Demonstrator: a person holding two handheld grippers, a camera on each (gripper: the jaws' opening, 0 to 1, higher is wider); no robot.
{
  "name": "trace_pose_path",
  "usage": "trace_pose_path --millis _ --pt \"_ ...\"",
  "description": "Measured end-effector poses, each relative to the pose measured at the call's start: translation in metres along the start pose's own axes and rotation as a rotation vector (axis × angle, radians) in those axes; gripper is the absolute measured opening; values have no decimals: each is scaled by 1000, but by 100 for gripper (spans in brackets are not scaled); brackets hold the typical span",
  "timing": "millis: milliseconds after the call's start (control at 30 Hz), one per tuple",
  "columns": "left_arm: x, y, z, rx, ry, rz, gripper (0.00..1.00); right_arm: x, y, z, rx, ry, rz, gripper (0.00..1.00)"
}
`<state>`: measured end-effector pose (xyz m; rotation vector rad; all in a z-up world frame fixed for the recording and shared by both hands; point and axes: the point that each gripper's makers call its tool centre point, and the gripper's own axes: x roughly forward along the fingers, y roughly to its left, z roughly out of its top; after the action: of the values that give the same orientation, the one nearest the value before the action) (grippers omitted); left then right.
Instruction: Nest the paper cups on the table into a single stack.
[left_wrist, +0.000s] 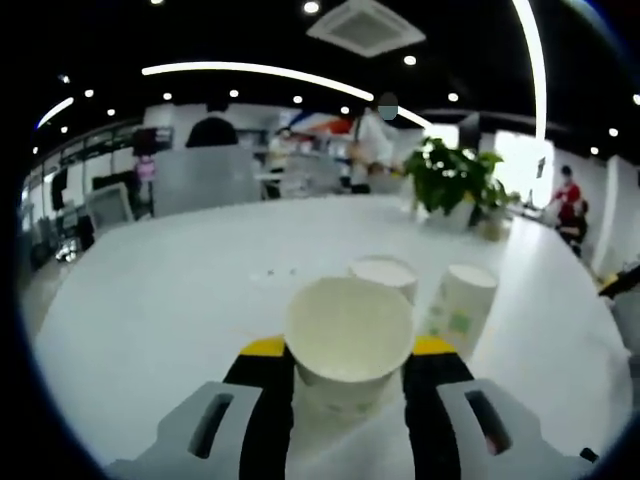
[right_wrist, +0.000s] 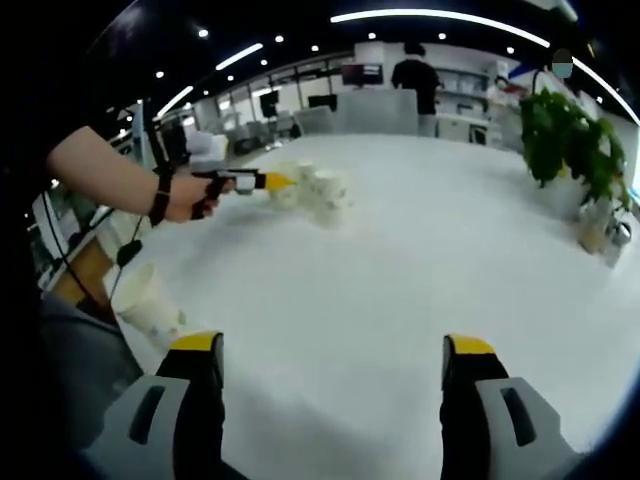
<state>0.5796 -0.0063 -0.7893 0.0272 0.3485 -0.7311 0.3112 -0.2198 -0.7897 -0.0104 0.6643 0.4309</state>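
My left hand-held gripper (left_wrist: 349, 372) clenches a cup (left_wrist: 349, 335); I should probably centre it above the neighbouring cups (left_wrist: 384, 274) on the worktop (left_wrist: 180, 300). Right hand-held gripper (right_wrist: 332, 358) released.

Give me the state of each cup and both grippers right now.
Left gripper: shut on the held cup.
Held cup: upright, mouth up, between the jaws.
Middle cup: upright on the table, free, just behind the held cup.
Printed cup: upright on the table, free.
Near cup: at the table edge near the person, ungripped.
Right gripper: open, holding nothing.
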Motion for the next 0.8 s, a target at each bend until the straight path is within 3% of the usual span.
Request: trace_pose_path --millis 233,300,467,800 --pt "-13 -9 8 41 9 -10 41 -3 1 4 -7 -7 0 88" --pt "-19 -11 13 96 13 -10 41 -5 4 10 -12 -18 0 88" --pt "-33 -25 24 132 -1 -47 40 -7 11 19 -26 -40 9 87" --pt "-68 -41 55 103 -44 -79 39 -12 24 32 -54 -73 33 87"
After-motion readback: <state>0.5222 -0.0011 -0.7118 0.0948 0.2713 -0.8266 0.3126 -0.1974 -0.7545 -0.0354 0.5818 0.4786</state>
